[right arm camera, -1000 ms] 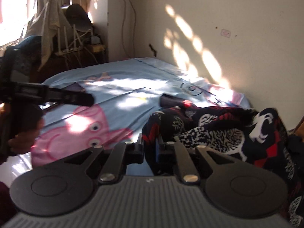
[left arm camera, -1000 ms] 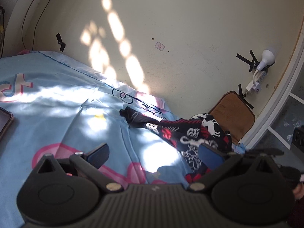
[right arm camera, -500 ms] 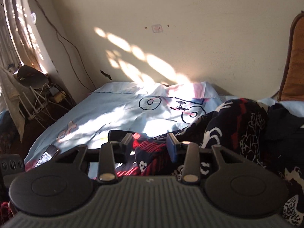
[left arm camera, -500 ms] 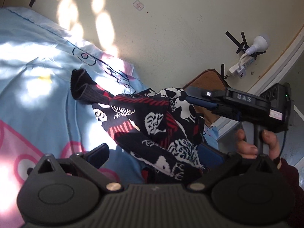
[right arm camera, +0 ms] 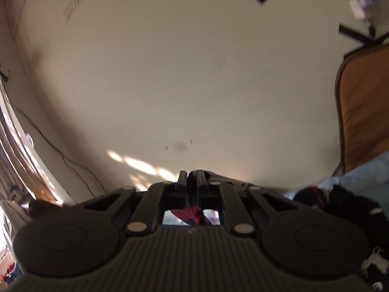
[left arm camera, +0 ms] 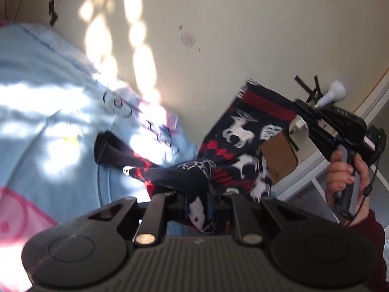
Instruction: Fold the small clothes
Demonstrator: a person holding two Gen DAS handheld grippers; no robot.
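A dark knit sweater (left arm camera: 240,131) with red bands and white animal figures hangs lifted off the blue bed sheet (left arm camera: 43,112). My left gripper (left arm camera: 198,202) is shut on a bunched fold of it close to the camera. My right gripper (left arm camera: 295,112) shows in the left wrist view at the right, held high, pinching the sweater's upper edge. In the right wrist view my right gripper (right arm camera: 192,182) is shut on the sweater (right arm camera: 190,215), and it points at the wall. One dark cuff (left arm camera: 107,148) still rests on the sheet.
A cream wall (left arm camera: 218,36) rises right behind the bed. A brown cushion (right arm camera: 362,112) leans against the wall at the right. A white plug and bulb (left arm camera: 334,92) are taped to the wall. More dark clothing (right arm camera: 340,202) lies on the bed's right end.
My left gripper has closed on the sweater. My right gripper has closed on it too and has risen, pulling the sweater up off the sheet; its view tipped up to the wall.
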